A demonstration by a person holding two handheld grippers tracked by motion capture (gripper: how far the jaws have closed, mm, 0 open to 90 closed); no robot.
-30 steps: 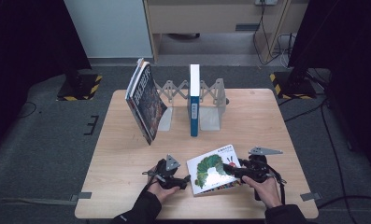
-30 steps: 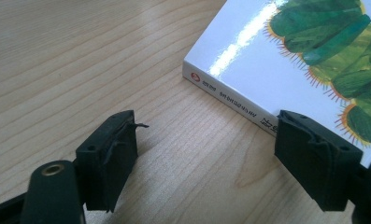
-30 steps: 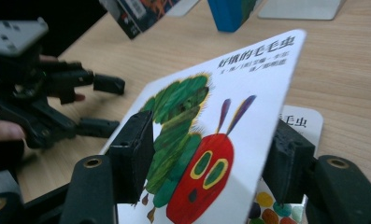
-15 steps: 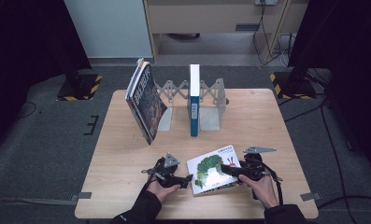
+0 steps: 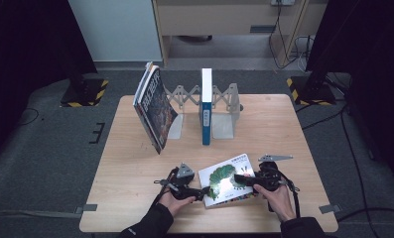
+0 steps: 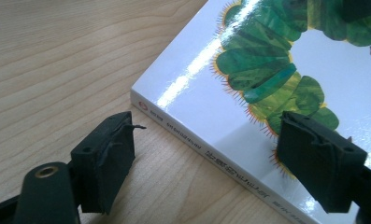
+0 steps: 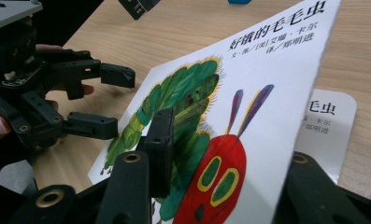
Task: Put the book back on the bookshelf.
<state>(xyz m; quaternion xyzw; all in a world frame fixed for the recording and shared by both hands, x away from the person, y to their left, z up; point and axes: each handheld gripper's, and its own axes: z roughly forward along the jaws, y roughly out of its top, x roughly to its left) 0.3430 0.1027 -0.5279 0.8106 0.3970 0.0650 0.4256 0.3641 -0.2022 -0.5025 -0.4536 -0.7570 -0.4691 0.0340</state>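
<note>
Caterpillar book (image 7: 248,102) btwn right gripper (image 7: 220,154) jaws, just closing on cover.

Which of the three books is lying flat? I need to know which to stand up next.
The white caterpillar book between the claws; the dark book leans and the blue book stands upright.

I see a glossy picture book (image 6: 276,70) whose smooth white cover throws back the light, lying on a pale, matt wood-grain worktop (image 6: 57,56). My left gripper (image 6: 206,163) has matt black pads (image 6: 106,158), rough and frayed at the edges.
</note>
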